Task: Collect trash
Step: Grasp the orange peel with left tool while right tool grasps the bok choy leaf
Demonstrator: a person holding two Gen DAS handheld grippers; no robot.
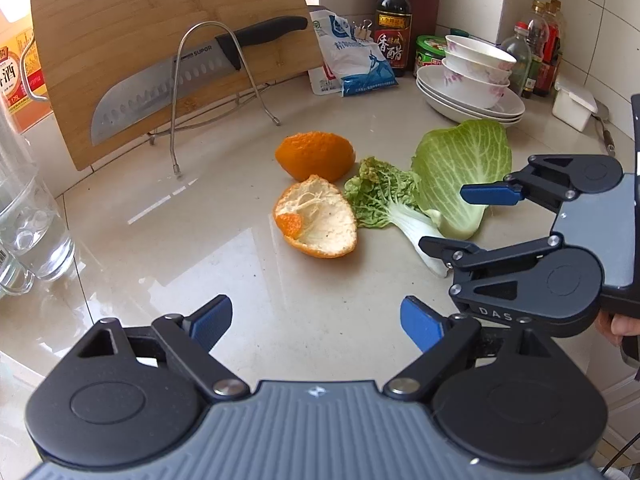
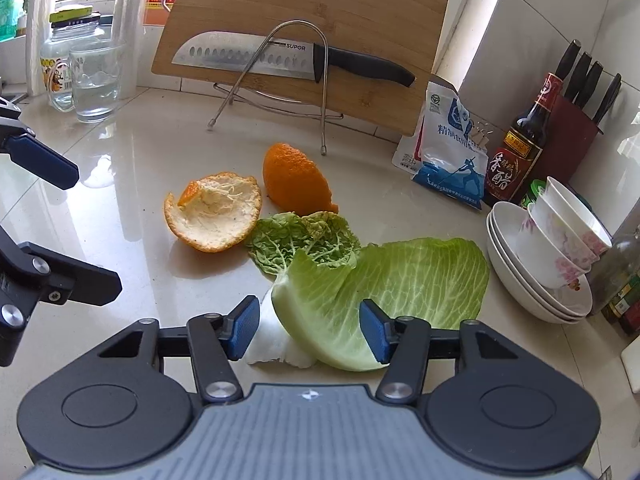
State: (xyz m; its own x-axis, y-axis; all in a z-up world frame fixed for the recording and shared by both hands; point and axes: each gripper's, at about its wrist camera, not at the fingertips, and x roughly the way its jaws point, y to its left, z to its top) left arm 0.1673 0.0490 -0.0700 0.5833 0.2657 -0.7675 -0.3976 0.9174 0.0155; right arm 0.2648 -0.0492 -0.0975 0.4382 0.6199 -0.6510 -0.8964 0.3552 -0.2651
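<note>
Trash lies on the pale counter: an open orange peel [image 1: 316, 224] [image 2: 214, 211], a second peel [image 1: 315, 155] [image 2: 294, 178] skin side up behind it, a crinkled leaf [image 1: 380, 194] [image 2: 306, 240] and a large cabbage leaf [image 1: 460, 168] [image 2: 384, 292]. My left gripper [image 1: 316, 324] is open and empty, short of the open peel. My right gripper [image 2: 310, 330] [image 1: 460, 220] is open, its fingers on either side of the cabbage leaf's white stem end.
A bamboo cutting board [image 1: 160, 40] with a knife [image 1: 180, 80] leans in a wire rack at the back. Stacked bowls and plates [image 1: 472, 80], a salt bag [image 1: 352, 56], a vinegar bottle [image 1: 394, 20], bottles and a knife block stand right; water glasses [image 1: 28, 220] left.
</note>
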